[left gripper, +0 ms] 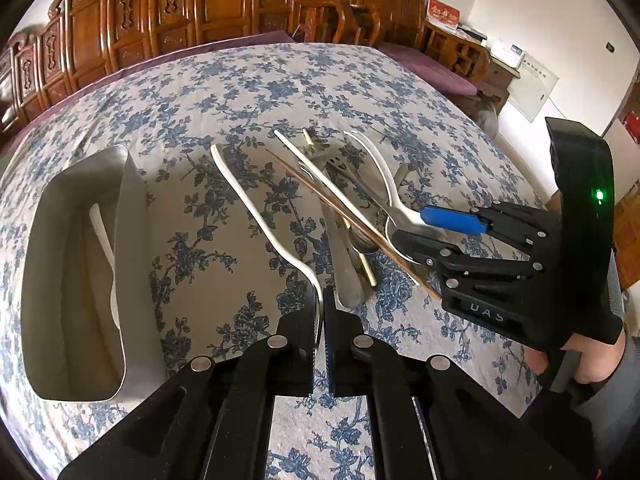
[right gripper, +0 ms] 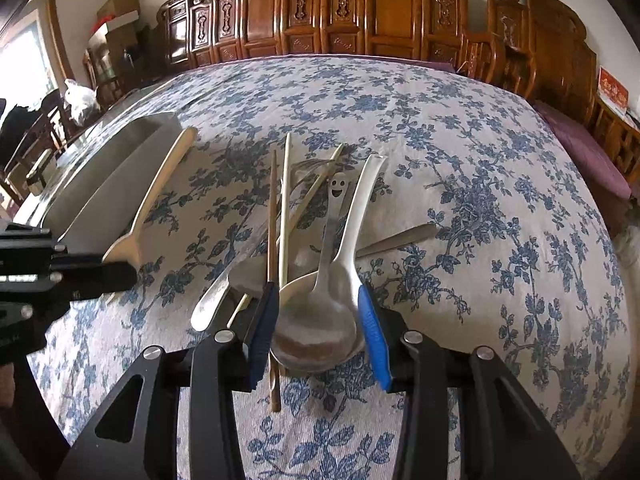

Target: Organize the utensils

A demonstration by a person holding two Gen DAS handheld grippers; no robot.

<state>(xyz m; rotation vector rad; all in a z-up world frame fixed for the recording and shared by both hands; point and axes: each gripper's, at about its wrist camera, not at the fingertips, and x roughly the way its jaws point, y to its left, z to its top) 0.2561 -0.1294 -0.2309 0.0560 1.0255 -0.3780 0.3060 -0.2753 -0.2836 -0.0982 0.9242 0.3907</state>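
My left gripper (left gripper: pixel 323 320) is shut on the bowl end of a white spoon (left gripper: pixel 256 208), whose handle points away over the cloth; it also shows in the right wrist view (right gripper: pixel 156 196). My right gripper (right gripper: pixel 320 316) is open, its pads on either side of the bowls of a white ceramic spoon (right gripper: pixel 356 216) and a metal smiley-face spoon (right gripper: pixel 330 232) in the utensil pile (left gripper: pixel 344 200). A brown chopstick (right gripper: pixel 273 240) and pale chopsticks (right gripper: pixel 285 208) lie across the pile. The metal tray (left gripper: pixel 72 280) at left holds a white spoon (left gripper: pixel 105 248).
The table is covered with a blue floral cloth (right gripper: pixel 460 160). Carved wooden chairs (right gripper: pixel 360 12) line its far side. The metal tray also shows at the left in the right wrist view (right gripper: pixel 116 176). A metal utensil handle (right gripper: pixel 400 236) sticks out right of the pile.
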